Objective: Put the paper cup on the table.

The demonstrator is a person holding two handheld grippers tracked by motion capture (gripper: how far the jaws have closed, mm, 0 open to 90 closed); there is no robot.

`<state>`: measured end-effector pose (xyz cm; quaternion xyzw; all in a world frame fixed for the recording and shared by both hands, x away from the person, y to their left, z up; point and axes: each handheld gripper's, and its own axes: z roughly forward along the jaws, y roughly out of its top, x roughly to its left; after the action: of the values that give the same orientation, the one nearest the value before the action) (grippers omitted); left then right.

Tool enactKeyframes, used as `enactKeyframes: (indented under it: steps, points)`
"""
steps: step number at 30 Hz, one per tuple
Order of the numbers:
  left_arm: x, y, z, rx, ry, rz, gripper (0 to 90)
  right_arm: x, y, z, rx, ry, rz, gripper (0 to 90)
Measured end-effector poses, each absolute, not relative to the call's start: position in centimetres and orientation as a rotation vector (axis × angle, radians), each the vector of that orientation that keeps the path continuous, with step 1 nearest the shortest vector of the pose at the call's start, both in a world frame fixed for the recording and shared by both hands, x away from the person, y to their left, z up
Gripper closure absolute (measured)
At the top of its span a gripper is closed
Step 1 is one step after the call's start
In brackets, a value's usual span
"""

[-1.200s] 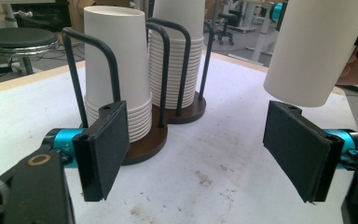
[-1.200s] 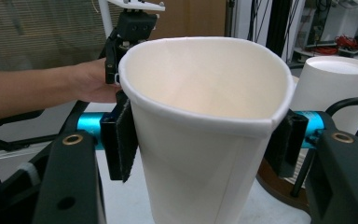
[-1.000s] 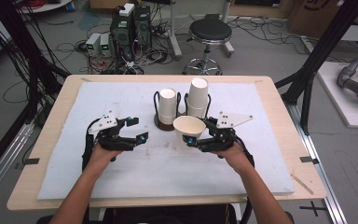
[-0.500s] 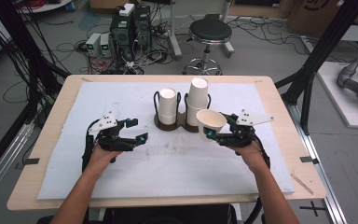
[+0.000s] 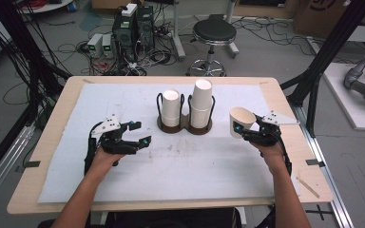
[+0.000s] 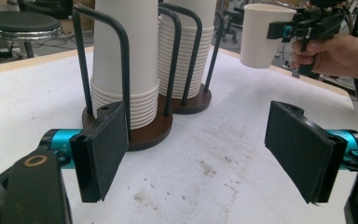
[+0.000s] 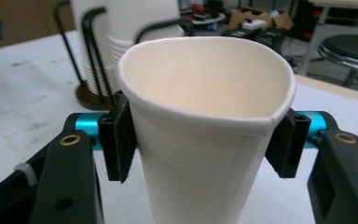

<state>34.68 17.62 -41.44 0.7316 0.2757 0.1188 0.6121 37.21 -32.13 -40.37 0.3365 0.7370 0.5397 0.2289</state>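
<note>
A single white paper cup [image 5: 241,119] is held upright above the table's right side, with my right gripper [image 5: 243,131] shut on its wall; in the right gripper view the pads squeeze the cup [image 7: 205,140] from both sides. A dark two-slot cup holder [image 5: 184,127] stands at the middle back with a shorter stack [image 5: 170,107] and a taller stack [image 5: 202,102] of cups. My left gripper [image 5: 141,133] rests left of the holder, pointing at it. Its jaws have just been opening, and nothing is between them [image 6: 200,149].
A white mat [image 5: 195,166] covers most of the wooden table [image 5: 285,95]. Black frame posts [image 5: 313,80] rise just past the right edge. A stool [image 5: 214,31] and electronics sit on the floor behind the table.
My right gripper has carried the cup rightward, away from the holder toward the table's right edge, and a little lower. The left hand has stayed in place.
</note>
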Motion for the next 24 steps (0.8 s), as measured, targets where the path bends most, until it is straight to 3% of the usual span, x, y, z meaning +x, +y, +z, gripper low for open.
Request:
enactKeyframes:
  steps: [24]
  points:
    - [34.7,17.9,-41.5,1.696,0.646,0.281,21.4,38.5,-32.9,-42.9,1.113,2.141,1.340,33.5]
